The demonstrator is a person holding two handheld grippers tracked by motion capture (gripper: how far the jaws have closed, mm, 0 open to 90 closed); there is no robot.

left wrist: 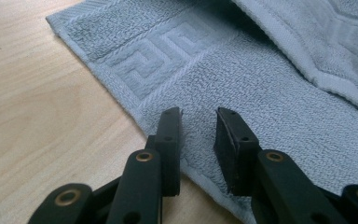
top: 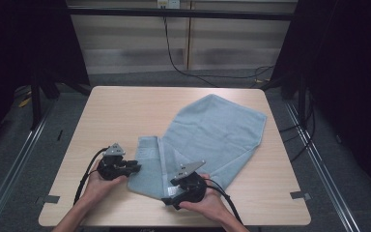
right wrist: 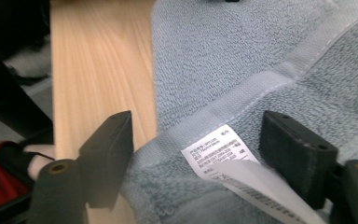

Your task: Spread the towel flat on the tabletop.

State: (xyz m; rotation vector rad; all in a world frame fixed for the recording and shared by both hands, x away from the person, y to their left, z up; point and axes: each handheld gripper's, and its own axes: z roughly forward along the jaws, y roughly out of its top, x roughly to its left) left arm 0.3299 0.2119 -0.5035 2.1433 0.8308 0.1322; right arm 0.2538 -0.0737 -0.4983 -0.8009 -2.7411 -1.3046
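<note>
— Left gripper (left wrist: pixel 198 116)?
— Jaws slightly parted over the towel (left wrist: pixel 242 84) hem, gripping nothing; its key-pattern border lies just ahead of them.
— Right gripper (right wrist: pixel 200 140)?
— I see its jaws spread wide, straddling a folded edge with the white label (right wrist: pixel 223 163) between them. Bare desk (right wrist: pixel 98 60) lies to their left.

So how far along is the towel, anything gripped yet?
Done: one side of the grey towel is already folded over. In hand: nothing gripped; the left gripper and right gripper sit open over its near edge and white label. Left: closing and lifting.
</note>
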